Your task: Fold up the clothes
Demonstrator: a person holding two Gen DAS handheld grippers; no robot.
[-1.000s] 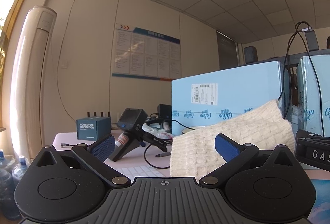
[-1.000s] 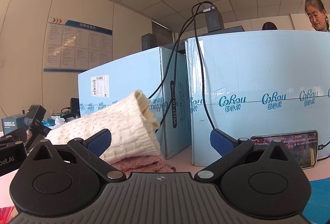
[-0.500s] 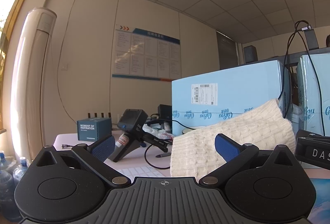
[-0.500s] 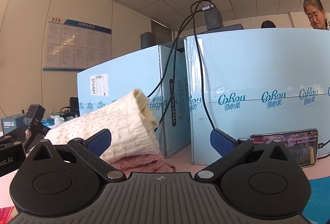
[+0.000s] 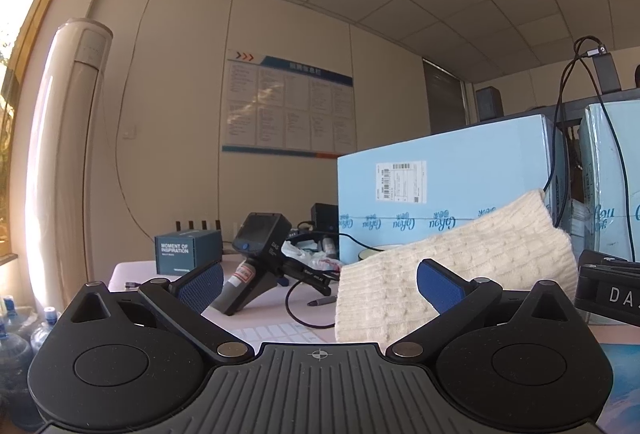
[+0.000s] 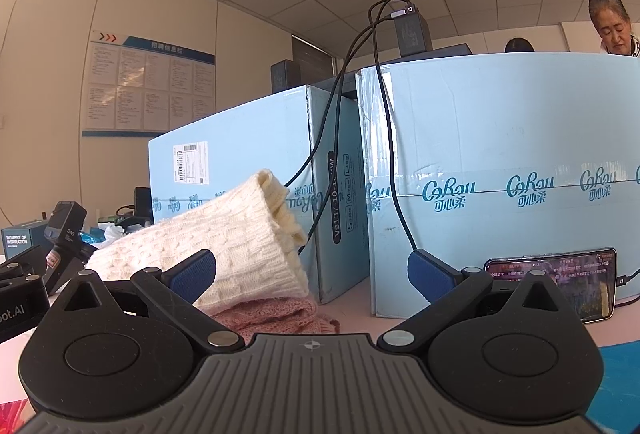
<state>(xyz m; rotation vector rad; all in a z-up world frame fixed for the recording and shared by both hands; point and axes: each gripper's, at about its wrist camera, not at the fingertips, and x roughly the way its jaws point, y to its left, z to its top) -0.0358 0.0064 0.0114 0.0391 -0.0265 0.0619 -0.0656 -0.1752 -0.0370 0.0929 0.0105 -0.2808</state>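
A folded cream cable-knit sweater [image 5: 460, 262] lies on the table ahead of my left gripper [image 5: 320, 276], which is open and empty; its right finger stands in front of the sweater. In the right wrist view the same cream sweater [image 6: 224, 246] rests on a pink knit garment [image 6: 276, 316]. My right gripper [image 6: 312, 270] is open and empty, low over the table, its left finger in front of the sweater.
Two light blue cartons [image 6: 500, 170] stand behind the clothes, with black cables hanging over them. A phone [image 6: 556, 280] leans against the right carton. A spare black gripper [image 5: 264, 254], a dark box [image 5: 186, 252] and a white keyboard [image 5: 272, 334] lie on the table. A person [image 6: 612, 22] is behind the cartons.
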